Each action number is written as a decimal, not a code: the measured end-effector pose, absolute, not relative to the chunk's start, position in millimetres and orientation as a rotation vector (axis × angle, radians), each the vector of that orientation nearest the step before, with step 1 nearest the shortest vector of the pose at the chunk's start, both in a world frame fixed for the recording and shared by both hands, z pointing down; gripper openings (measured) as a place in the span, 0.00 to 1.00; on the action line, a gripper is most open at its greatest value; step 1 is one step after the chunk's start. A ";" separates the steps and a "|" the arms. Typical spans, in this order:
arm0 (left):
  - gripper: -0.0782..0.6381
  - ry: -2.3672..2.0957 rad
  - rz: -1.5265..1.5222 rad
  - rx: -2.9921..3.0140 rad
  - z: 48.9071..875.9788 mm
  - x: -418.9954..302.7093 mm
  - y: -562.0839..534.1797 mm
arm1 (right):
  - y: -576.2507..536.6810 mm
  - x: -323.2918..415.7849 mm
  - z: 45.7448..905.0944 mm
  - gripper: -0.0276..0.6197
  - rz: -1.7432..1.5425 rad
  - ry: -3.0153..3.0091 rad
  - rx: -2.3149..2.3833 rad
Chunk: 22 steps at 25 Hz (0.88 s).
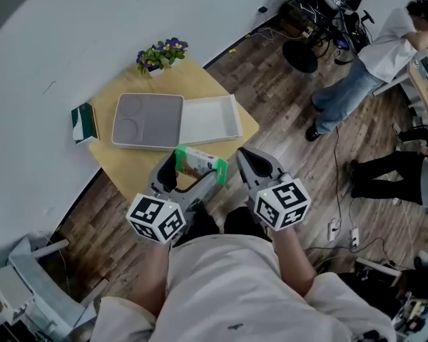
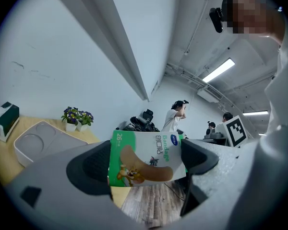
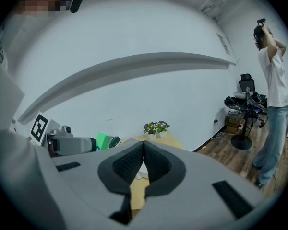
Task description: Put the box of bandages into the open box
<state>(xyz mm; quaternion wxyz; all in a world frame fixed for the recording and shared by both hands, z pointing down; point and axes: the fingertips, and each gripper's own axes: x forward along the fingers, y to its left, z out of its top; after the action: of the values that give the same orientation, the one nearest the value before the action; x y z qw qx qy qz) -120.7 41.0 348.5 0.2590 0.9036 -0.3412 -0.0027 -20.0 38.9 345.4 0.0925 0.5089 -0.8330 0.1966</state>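
A green-and-white box of bandages [image 1: 200, 163] [image 2: 146, 158] is held off the table at its near edge, and my left gripper [image 1: 187, 171] [image 2: 145, 164] is shut on it, one pad on each side. The open box [image 1: 148, 120] [image 2: 36, 140] lies on the wooden table, a grey tray with two round hollows, its white lid [image 1: 211, 119] folded flat to the right. To the right, my right gripper [image 1: 242, 157] [image 3: 143, 163] is shut with nothing between its pads. In the right gripper view the bandage box [image 3: 103, 140] shows as a green patch at the left.
A small pot of purple flowers [image 1: 160, 53] stands at the far corner of the wooden table [image 1: 121, 167]. A dark green tissue box [image 1: 83, 122] sits at the table's left edge. People [image 1: 374, 55] stand on the wooden floor to the right, among cables and chairs.
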 end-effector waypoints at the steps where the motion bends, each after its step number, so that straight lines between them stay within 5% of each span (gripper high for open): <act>1: 0.76 -0.923 0.001 2.447 351.1 -122.5 39.3 | 38.0 -22.0 345.1 0.05 0.581 -2.471 1.511; 22: 0.76 -1.029 0.054 2.343 389.5 -113.7 10.9 | 3.9 -21.8 358.5 0.05 0.573 -2.493 1.351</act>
<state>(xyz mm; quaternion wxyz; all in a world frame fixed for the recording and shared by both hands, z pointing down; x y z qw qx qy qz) -113.7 10.9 389.5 0.2869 0.8769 -0.3851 0.0204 -21.8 3.9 358.5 0.1241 0.4635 -0.8551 0.1964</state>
